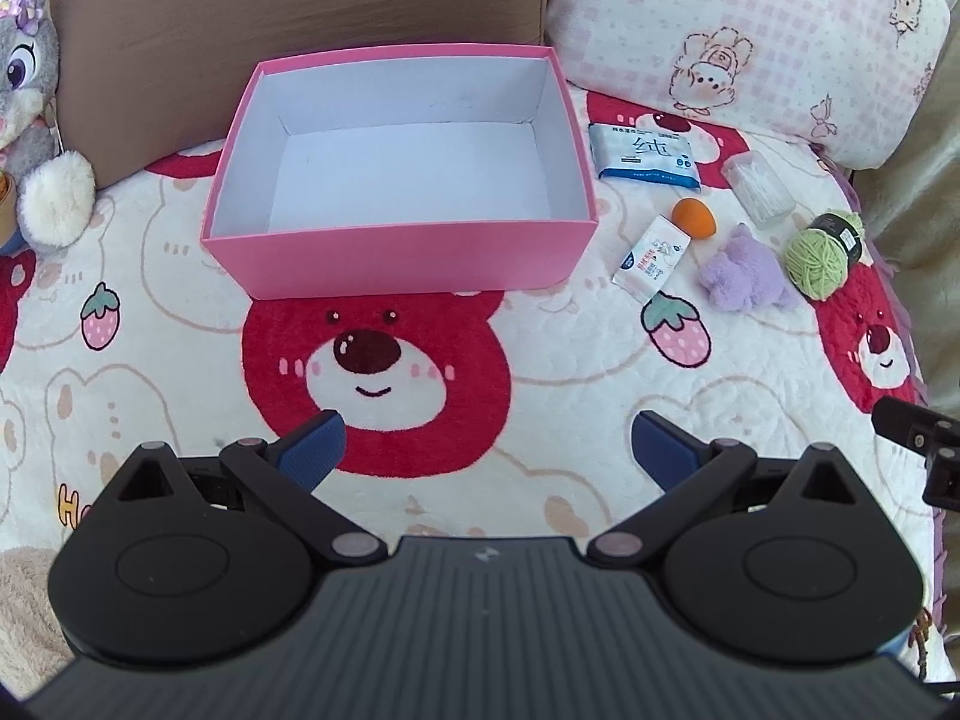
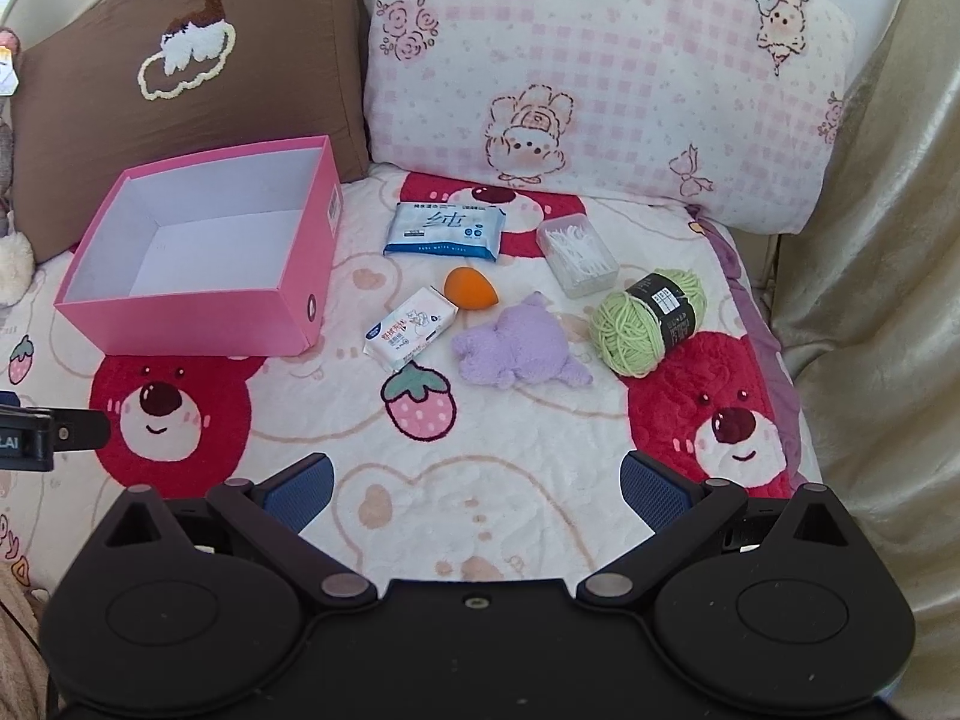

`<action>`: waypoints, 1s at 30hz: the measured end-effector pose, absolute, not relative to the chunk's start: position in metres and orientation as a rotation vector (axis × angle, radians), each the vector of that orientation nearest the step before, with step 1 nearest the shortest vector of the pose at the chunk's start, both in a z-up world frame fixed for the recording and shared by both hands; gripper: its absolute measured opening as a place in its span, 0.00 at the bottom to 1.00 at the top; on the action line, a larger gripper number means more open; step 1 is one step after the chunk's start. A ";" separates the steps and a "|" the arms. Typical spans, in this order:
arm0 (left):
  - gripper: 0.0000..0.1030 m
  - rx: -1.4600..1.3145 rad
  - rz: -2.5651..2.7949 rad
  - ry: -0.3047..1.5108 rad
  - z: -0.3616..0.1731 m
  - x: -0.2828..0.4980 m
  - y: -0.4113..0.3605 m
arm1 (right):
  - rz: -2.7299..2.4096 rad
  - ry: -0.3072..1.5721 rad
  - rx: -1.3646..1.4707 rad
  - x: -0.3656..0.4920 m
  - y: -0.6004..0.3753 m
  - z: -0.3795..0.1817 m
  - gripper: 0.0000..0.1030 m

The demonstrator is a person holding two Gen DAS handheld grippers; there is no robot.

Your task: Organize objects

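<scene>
Surroundings: brown cushion (image 2: pixel 180 90) and pink check pillow (image 2: pixel 600 72) stand along the back of the bear-print blanket (image 2: pixel 480 450); grey plush rabbit (image 1: pixel 27 120) at far left, beige throw (image 2: pixel 870 300) on the right. Nothing lies between either tool and the items, just bare blanket.

Count: 1 pink box (image 1: pixel 396 258), open top, nothing in it. 6 loose items, all on the blanket right of the box:
- 1 blue wet-wipes pack (image 2: pixel 444 231), nearest the pillow
- 1 clear box of cotton swabs (image 2: pixel 576 255), right of the wipes
- 1 orange sponge egg (image 2: pixel 470 288), touching or just beside the small white tissue pack (image 2: pixel 410 328)
- 1 purple plush (image 2: pixel 516 345), centre of the group
- 1 green yarn ball (image 2: pixel 645 321) with a dark label, furthest right

Left tool (image 1: pixel 486 450): jaws wide, holding nothing, hovers over the red bear face with the box straight ahead and the items ahead-right.

Right tool (image 2: pixel 477 492): jaws wide, holding nothing. The purple plush and tissue pack lie ahead of it, the box ahead-left. Both tools are well apart from every item.
</scene>
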State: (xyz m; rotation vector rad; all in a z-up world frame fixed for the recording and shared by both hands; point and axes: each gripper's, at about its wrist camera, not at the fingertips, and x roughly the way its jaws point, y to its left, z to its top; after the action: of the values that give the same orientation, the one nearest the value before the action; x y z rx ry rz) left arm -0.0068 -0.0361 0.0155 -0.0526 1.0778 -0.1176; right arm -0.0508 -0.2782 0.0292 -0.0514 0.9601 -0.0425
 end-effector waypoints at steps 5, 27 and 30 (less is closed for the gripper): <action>1.00 -0.045 -0.138 1.073 0.025 -0.008 -0.049 | 0.006 0.951 -0.065 -0.052 -0.288 0.037 1.00; 1.00 -0.122 -0.290 0.970 0.067 0.000 -0.121 | 0.169 0.754 -0.170 -0.063 -0.326 0.062 0.99; 1.00 -0.103 -0.342 0.917 0.074 0.004 -0.141 | 0.200 0.711 -0.220 -0.056 -0.337 0.069 0.98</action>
State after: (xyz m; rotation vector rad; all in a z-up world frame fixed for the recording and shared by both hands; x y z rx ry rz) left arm 0.0035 -0.1407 0.0736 -0.1035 0.9166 -0.3424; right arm -0.0563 -0.3369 0.0690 -0.2200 0.7114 0.1996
